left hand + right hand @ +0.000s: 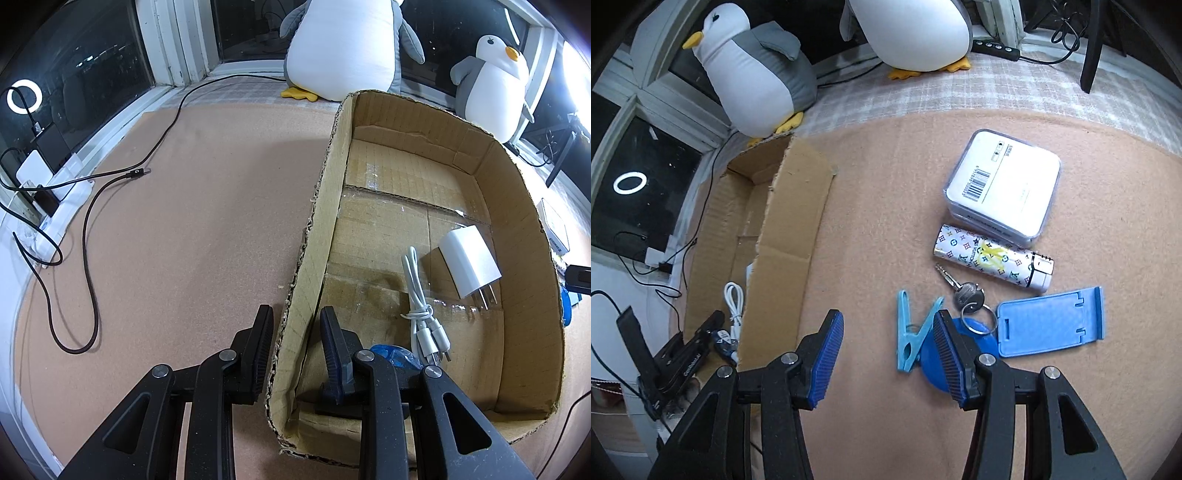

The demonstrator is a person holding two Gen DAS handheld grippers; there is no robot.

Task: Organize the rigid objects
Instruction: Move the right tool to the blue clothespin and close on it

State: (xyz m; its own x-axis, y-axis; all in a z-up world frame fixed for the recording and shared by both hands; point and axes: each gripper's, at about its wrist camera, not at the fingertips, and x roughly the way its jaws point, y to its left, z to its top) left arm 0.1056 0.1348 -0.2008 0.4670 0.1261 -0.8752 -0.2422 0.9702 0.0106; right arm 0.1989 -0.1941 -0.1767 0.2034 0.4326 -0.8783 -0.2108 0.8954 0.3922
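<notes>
An open cardboard box [517, 229] holds a white charger plug [469, 266], a bundled white cable [421, 314] and a blue item [395, 356] partly hidden behind my finger. My left gripper [299, 350] is open and straddles the box's left wall, one finger outside and one inside. My right gripper [890, 354] is open above the mat, with nothing between its blue pads [831, 354]. To its right lie a light blue clothespin [912, 332], a key on a ring [964, 295], a blue disc [934, 369], a blue phone stand [1052, 321], a patterned lighter [993, 258] and a white square case [1003, 184].
Two plush penguins [340, 48] [495, 85] stand at the window sill behind the box. A dark cable [88, 266] snakes over the tan mat [203, 221] on the left, leading to a power strip [40, 192]. A black stand leg [1091, 48] is at the far right.
</notes>
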